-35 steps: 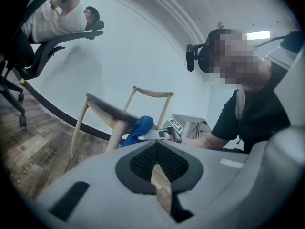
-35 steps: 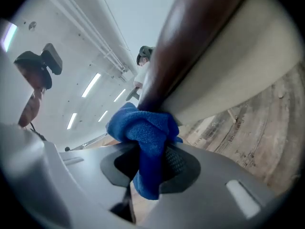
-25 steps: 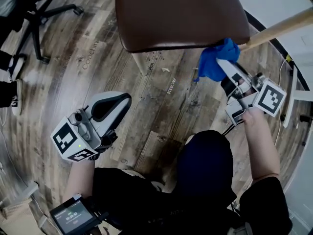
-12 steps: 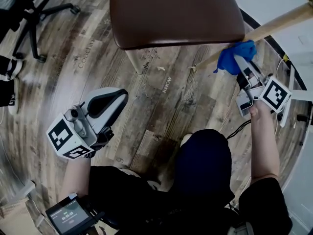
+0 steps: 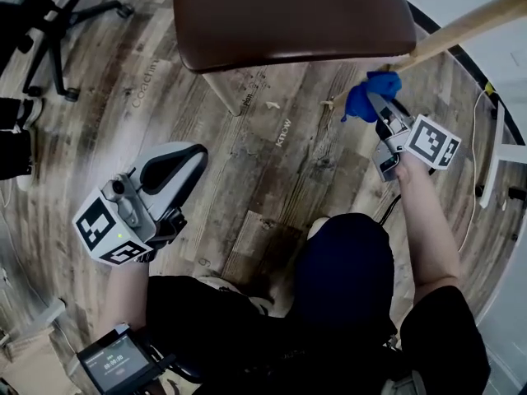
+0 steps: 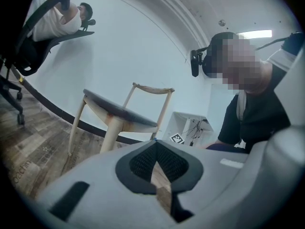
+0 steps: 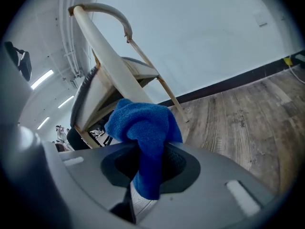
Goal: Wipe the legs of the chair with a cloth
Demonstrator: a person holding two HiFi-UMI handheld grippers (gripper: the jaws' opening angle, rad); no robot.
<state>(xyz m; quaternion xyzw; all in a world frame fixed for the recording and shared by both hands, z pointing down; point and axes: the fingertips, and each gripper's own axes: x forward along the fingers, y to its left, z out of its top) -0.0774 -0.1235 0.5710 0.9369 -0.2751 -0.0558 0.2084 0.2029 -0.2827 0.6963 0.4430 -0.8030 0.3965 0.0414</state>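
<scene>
A chair with a brown seat [image 5: 288,15] stands at the top of the head view. One pale wooden leg [image 5: 461,33] slants down to its foot on the floor. My right gripper [image 5: 377,109] is shut on a blue cloth [image 5: 368,95], which lies against the lower part of that leg. In the right gripper view the blue cloth [image 7: 143,128] bulges out of the right gripper [image 7: 145,175], with the leg [image 7: 107,63] just behind it. My left gripper [image 5: 188,156] hangs shut and empty over the floor, apart from the chair. The left gripper [image 6: 155,175] points at the chair [image 6: 119,116].
An office chair base [image 5: 58,23] stands at the top left, with a person's shoe [image 5: 12,151] at the left edge. A white stand [image 5: 494,151] and a cable lie at the right by the wall. The floor is wood plank [image 5: 272,188].
My right gripper slid the blue cloth up the slanted leg, then back down toward its foot. The left gripper stayed shut and only drifted slightly.
</scene>
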